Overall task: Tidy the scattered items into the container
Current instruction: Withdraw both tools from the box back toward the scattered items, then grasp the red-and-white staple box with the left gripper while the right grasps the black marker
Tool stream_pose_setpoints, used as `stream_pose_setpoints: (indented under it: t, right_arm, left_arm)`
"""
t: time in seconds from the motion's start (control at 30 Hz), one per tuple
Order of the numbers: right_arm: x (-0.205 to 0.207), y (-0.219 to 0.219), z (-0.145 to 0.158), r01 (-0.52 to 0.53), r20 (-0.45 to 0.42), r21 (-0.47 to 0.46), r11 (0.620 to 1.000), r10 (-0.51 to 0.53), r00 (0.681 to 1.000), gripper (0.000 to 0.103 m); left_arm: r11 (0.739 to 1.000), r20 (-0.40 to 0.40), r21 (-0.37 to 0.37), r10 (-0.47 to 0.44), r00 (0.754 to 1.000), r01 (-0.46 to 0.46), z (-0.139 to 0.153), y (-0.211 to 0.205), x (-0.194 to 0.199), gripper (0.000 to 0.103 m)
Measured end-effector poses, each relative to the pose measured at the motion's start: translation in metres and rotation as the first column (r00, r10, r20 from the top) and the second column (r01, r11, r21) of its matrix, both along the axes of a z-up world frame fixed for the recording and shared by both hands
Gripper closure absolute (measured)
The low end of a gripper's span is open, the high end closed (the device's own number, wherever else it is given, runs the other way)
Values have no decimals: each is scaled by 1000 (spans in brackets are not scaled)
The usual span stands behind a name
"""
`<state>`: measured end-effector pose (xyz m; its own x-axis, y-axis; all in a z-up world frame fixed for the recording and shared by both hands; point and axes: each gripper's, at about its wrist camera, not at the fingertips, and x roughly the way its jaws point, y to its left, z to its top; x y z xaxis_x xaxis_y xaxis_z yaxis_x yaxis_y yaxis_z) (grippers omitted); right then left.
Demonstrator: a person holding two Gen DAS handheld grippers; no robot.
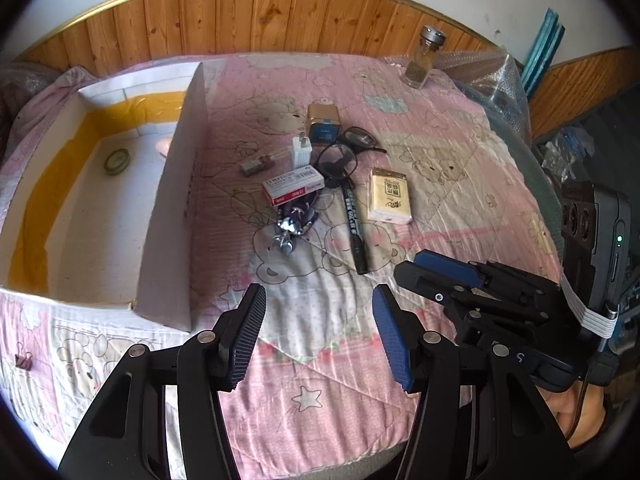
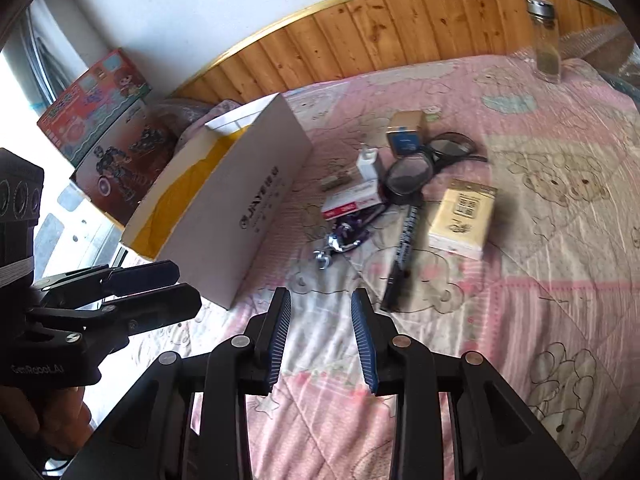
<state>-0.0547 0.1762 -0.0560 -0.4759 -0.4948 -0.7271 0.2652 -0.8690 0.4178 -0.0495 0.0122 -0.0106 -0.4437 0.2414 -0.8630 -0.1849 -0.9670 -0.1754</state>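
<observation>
A white cardboard box [image 1: 168, 216] [image 2: 240, 208] with yellow lining lies on the pink quilt and holds a tape roll [image 1: 117, 161]. Beside it lie scattered glasses [image 1: 344, 152] [image 2: 416, 168], a black marker [image 1: 354, 228] [image 2: 402, 256], a yellow tissue pack [image 1: 390, 196] [image 2: 464, 218], a red-white carton [image 1: 294, 186] [image 2: 352, 200], a white plug [image 1: 301, 150], a gold-blue box [image 1: 323, 122] and keys [image 1: 292, 224] [image 2: 344, 236]. My left gripper [image 1: 320, 320] [image 2: 176, 290] is open and holds nothing, short of the keys. My right gripper [image 2: 320, 312] [image 1: 406, 266] is open, with nothing between its fingers, near the marker's end.
A glass jar [image 1: 424, 58] [image 2: 546, 40] stands upright at the far edge of the quilt. Toy boxes [image 2: 104, 128] are stacked behind the white box. A binder clip [image 1: 23, 361] lies at the near left. Wood panelling backs the bed.
</observation>
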Motion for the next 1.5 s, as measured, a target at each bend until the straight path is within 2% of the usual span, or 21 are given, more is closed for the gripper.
stream_pose_setpoints:
  t: [0.27, 0.6, 0.7, 0.8, 0.87, 0.93, 1.13, 1.3, 1.43, 1.5]
  right_arm:
    - [-34, 31, -24, 121, 59, 1, 993, -121, 991, 66]
    - [-85, -6, -68, 27, 129, 44, 999, -33, 991, 66]
    - [-98, -14, -79, 15, 129, 96, 995, -27, 991, 66]
    - [-104, -15, -85, 4, 113, 109, 994, -16, 993, 67]
    - [-107, -13, -86, 0, 101, 124, 992, -13, 995, 71]
    - [-111, -9, -88, 2, 98, 139, 990, -16, 995, 85]
    - [-119, -1, -88, 6, 107, 128, 992, -20, 994, 85]
    - [-128, -5, -89, 5, 95, 128, 992, -17, 995, 82]
    - [-133, -6, -91, 13, 79, 119, 993, -22, 997, 83]
    - [-133, -5, -91, 14, 81, 117, 993, -23, 996, 83]
  left_arm:
    - [999, 35, -33, 16, 999, -15, -37, 3, -56, 45]
    - [998, 40, -68, 1, 999, 2, -76, 11, -120, 45]
    - [997, 49, -64, -32, 998, 35, -90, 16, -135, 45]
    - [997, 58, -52, -45, 997, 48, -104, 19, -147, 45]
    - [997, 59, -64, -42, 997, 46, -111, 21, -154, 45]
    - [998, 63, -39, -42, 997, 44, -115, 20, -160, 41]
    - [999, 62, 3, -34, 997, 34, -121, 20, -171, 36]
    - [996, 15, 58, -68, 998, 67, -107, 22, -176, 37]
    - [997, -1, -26, -75, 997, 75, -115, 28, -186, 37]
    - [998, 10, -7, -63, 998, 63, -120, 27, -189, 38]
